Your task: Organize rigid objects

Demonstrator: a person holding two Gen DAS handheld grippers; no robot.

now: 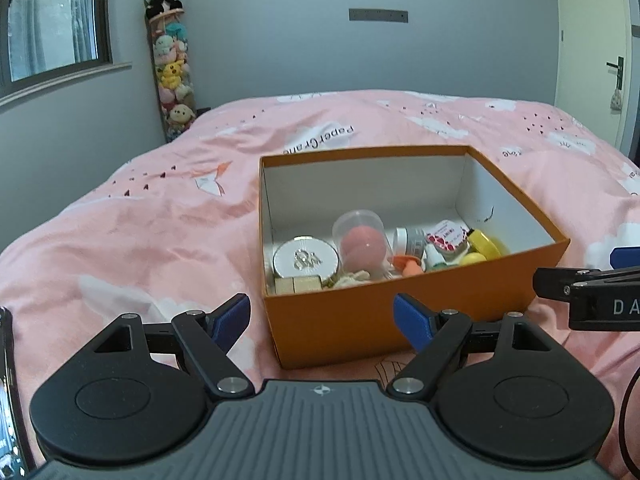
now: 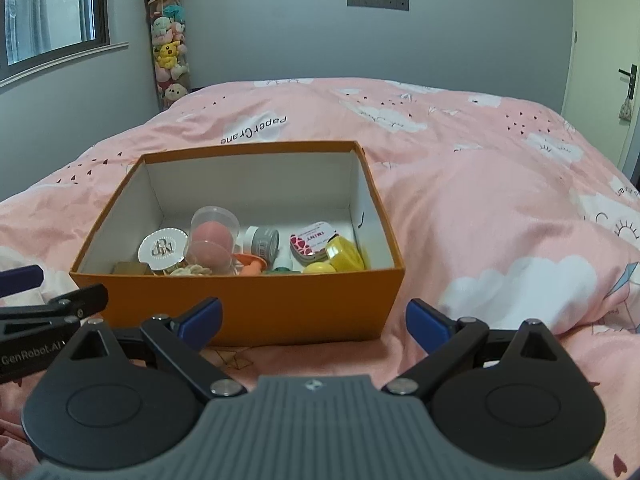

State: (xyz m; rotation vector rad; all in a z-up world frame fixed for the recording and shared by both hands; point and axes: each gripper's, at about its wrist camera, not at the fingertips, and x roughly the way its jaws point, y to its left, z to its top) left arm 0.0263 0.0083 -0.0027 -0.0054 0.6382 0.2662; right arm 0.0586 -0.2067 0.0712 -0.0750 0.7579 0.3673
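Observation:
An open orange box (image 1: 480,288) sits on the pink bed. Inside lie a white round compact (image 1: 306,259), a clear capsule with a pink sponge (image 1: 362,246), a grey jar (image 1: 410,240), a pink-and-white tin (image 1: 446,238), a yellow container (image 1: 486,242) and wooden blocks (image 1: 298,284). My left gripper (image 1: 320,314) stands open just before the box's near wall, nothing between its blue pads. In the right wrist view the box (image 2: 280,300) is left of centre, and my right gripper (image 2: 314,314) is open and empty at its near right corner.
The pink duvet (image 2: 500,200) spreads wide to the right of the box and behind it. A tall clear tube of plush toys (image 1: 174,76) stands at the back left by a window (image 1: 52,20). A door (image 1: 592,40) is at the far right.

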